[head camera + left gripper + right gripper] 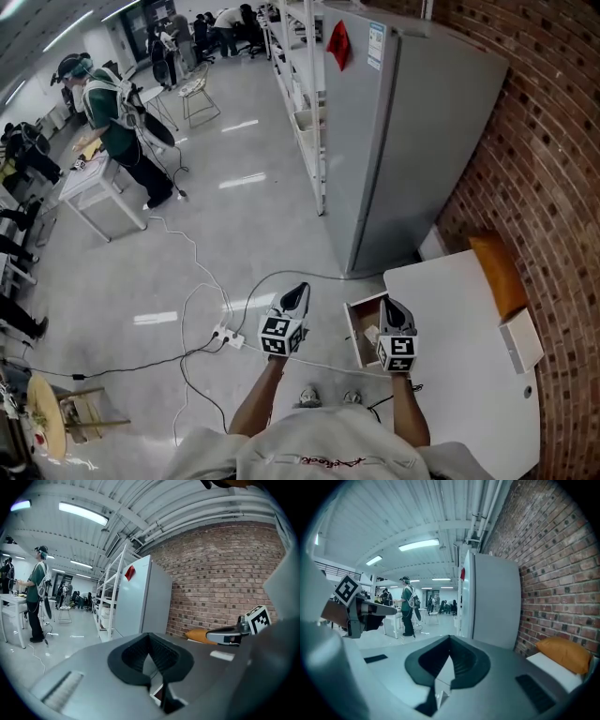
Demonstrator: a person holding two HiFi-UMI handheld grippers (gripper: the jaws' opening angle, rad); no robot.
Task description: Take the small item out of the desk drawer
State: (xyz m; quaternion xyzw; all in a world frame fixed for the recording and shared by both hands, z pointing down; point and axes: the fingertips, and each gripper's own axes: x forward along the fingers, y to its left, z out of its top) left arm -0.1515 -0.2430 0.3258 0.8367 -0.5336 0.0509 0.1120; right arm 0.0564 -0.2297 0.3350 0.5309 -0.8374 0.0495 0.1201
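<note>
Bright, even light from ceiling strips (82,513), glare on the floor (242,180), strong fisheye bending, dark vignetted corners.

View from above, looking steeply down. Left gripper (299,290) hangs over the grey floor (253,225), jaws together. Right gripper (388,303), jaws likewise together, hangs over the open drawer (357,330) of a white desk (459,375). A small pale item (371,332) lies in the drawer, partly hidden by the right gripper. On the desk, an orange cushion (499,272) and a white box (522,339) sit by the brick wall (553,169). A grey cabinet (412,131) stands beyond the desk. White cables (202,281) run across the floor to a power strip (229,336). At far left, a person in green (117,117) stands at a white table (94,192).
</note>
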